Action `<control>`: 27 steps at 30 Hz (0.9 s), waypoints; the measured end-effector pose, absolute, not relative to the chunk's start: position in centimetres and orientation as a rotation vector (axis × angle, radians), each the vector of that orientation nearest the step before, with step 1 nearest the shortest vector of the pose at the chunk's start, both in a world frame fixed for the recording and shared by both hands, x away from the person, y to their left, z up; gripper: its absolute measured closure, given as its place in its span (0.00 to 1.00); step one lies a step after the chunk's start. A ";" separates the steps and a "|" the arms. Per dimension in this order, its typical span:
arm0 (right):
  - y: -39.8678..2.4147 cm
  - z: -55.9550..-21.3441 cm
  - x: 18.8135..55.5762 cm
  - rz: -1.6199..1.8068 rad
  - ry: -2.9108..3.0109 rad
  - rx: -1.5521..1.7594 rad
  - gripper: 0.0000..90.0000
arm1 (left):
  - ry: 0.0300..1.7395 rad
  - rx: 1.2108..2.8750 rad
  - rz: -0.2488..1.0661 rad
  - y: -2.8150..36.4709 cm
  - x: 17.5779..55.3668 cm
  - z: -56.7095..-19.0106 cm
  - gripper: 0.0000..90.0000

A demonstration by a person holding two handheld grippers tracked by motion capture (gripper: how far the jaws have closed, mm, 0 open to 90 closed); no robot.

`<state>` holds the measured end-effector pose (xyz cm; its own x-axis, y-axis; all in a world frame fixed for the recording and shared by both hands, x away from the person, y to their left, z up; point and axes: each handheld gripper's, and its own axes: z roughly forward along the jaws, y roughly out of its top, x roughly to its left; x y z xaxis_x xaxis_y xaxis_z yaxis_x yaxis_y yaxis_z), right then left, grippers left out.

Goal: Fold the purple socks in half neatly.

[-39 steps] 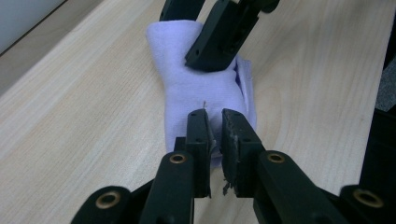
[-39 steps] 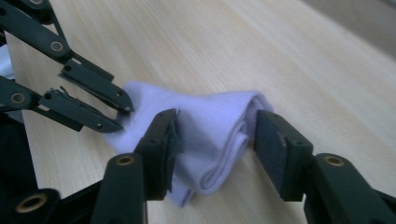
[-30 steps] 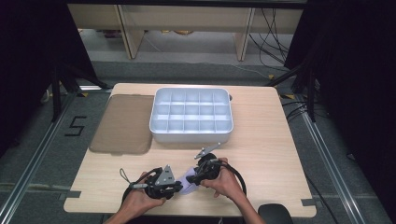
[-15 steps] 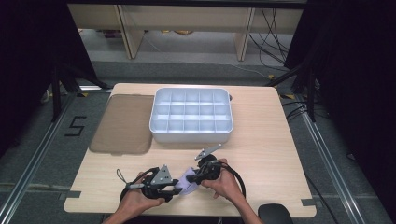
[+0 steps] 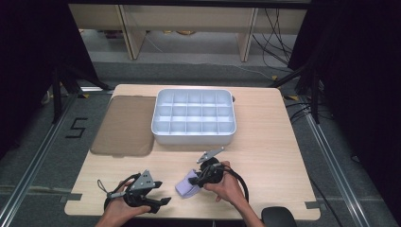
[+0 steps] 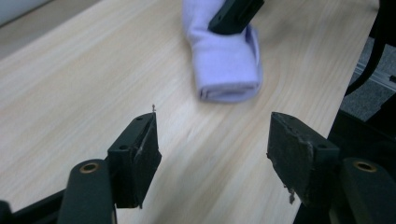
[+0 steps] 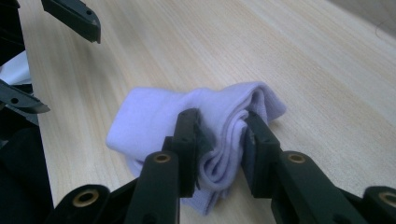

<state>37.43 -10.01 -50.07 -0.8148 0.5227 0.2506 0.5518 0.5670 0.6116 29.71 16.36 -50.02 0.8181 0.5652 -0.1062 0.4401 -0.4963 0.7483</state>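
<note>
A folded lilac sock (image 5: 185, 185) lies on the wooden table (image 5: 265, 142) near its front edge. My right gripper (image 5: 195, 180) comes at it from the right. In the right gripper view that gripper (image 7: 219, 144) has just closed its jaws, and the pads pinch the folds of the sock (image 7: 154, 116). My left gripper (image 5: 163, 201) is at the front left, a little apart from the sock. In the left gripper view its jaws (image 6: 212, 135) have just been opening and stand wide with only bare table between them. The sock (image 6: 229, 65) lies ahead of them.
A white tray (image 5: 194, 137) with several empty compartments stands in the middle of the table. A flat brown lid (image 5: 124, 125) lies to its left. The table's front edge runs just below both hands, with a dark round object (image 5: 279, 217) beside it.
My left gripper has let go of the sock, opened and drawn back to the left, toward the front edge. The right gripper has stayed at the sock and closed on it.
</note>
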 end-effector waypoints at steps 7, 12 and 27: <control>-9.9 -49.8 37.3 -1.088 -2.747 -0.946 0.79 | 0.783 2.226 0.263 18.1 30.0 -50.1 0.30; -10.0 -49.5 37.2 -1.108 -2.753 -0.940 0.80 | 0.798 2.257 0.267 18.5 30.0 -50.6 0.29; -10.1 -48.2 36.4 -1.136 -2.787 -0.916 0.81 | 0.817 2.253 0.294 18.8 30.5 -50.7 0.29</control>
<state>36.39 -10.06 -48.24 -0.8304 0.5176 0.2062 0.5144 0.5698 0.6409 30.54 18.76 -50.74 0.7739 0.6327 -0.0263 0.4708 -0.5471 0.6921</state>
